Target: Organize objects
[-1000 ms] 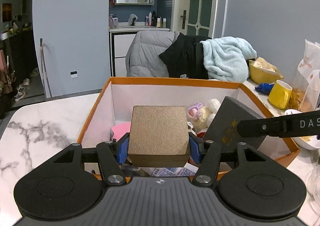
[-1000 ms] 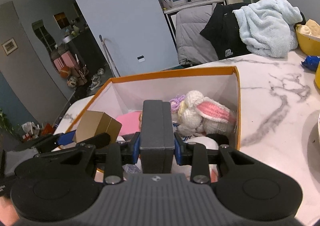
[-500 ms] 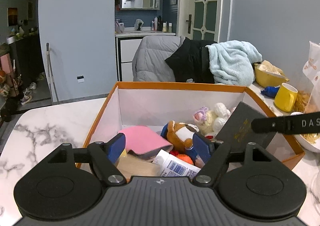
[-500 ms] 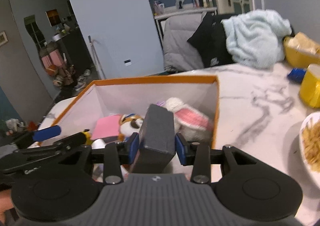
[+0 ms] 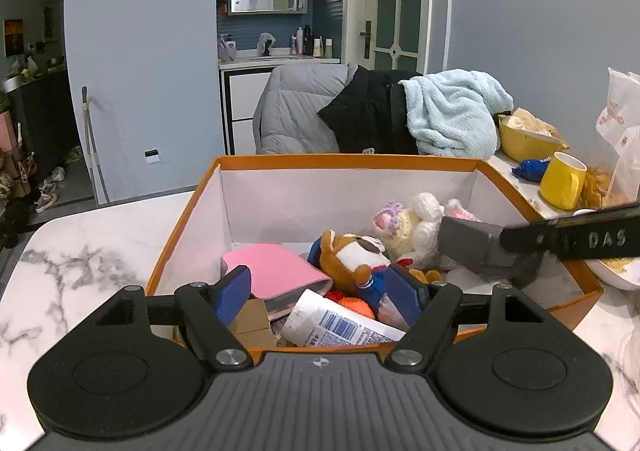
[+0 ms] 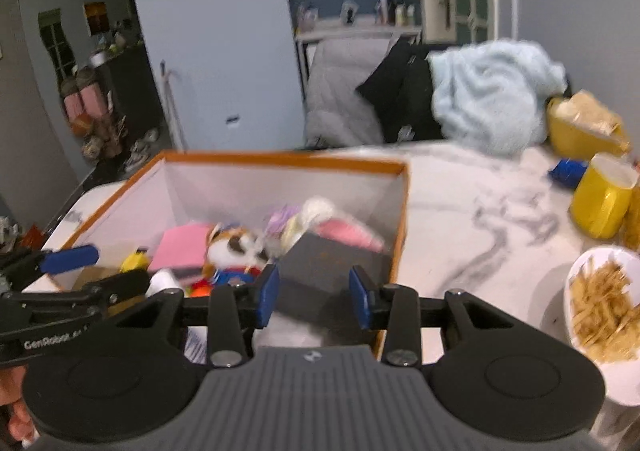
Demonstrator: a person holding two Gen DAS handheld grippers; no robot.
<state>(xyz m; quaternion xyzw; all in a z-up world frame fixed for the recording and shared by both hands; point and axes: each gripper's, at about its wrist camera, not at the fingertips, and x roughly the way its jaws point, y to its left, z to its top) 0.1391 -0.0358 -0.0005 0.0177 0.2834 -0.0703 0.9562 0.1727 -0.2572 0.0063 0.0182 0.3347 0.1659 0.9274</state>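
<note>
Now both loads sit in the box (image 5: 224,211): left gripper (image 5: 318,293) gapes empty, right gripper (image 6: 314,297) has released the dark case (image 6: 332,271). Next, withdraw and fetch more.

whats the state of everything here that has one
orange box: open, part filled
brown box: lying inside it, ungripped
dark box: tilted, between the pads of the right hand-held gripper, grip unclear
left hand-held gripper: open, empty
tube: lying down in the orange box
mug: upright on the table
</note>
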